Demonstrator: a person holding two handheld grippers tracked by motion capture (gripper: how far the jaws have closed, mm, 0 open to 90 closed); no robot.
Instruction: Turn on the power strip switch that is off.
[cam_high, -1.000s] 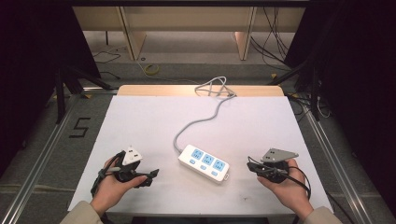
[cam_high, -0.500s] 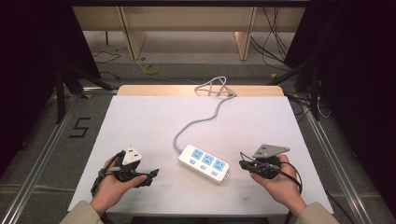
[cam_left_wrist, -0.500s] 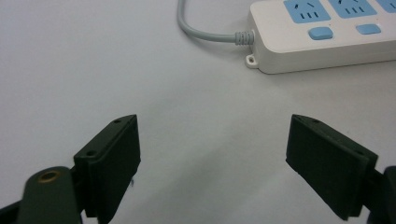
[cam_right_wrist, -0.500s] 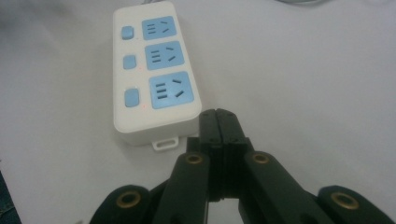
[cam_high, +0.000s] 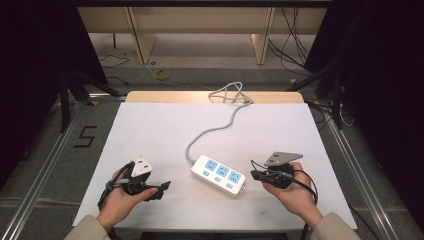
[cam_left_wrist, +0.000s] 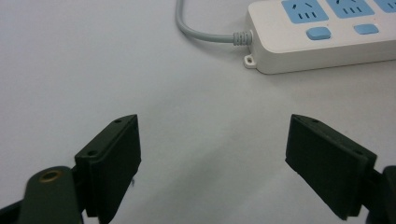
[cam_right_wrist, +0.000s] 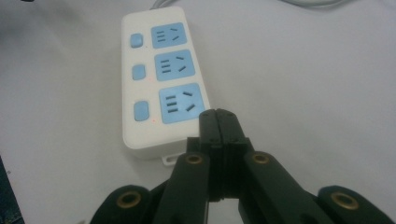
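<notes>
You are holding a gripper in each hand over the white bench (cam_high: 150, 130), with the power strip (cam_high: 218, 175) lying flat just below the centre of the high view, its three blue sockets facing up and its grey cord (cam_high: 212, 132) running away toward the upper middle of the frame. Your right gripper (cam_high: 254, 174), at the lower right of that view, is pointing its tip at the near end of the strip, with its jaws pressed together and nothing between them; in the right gripper view the closed tip (cam_right_wrist: 218, 122) is hovering just beside the nearest socket and its blue switch (cam_right_wrist: 140, 112), which suggests you are lining up to press a button with a narrow point rather than to grasp. Your left gripper (cam_high: 162, 188), at the lower left, is waiting well apart from the strip with its jaws spread wide and empty; in the left gripper view the strip's cord end (cam_left_wrist: 322, 35) is sitting at the upper right, likely so you are ready to steady it.
</notes>
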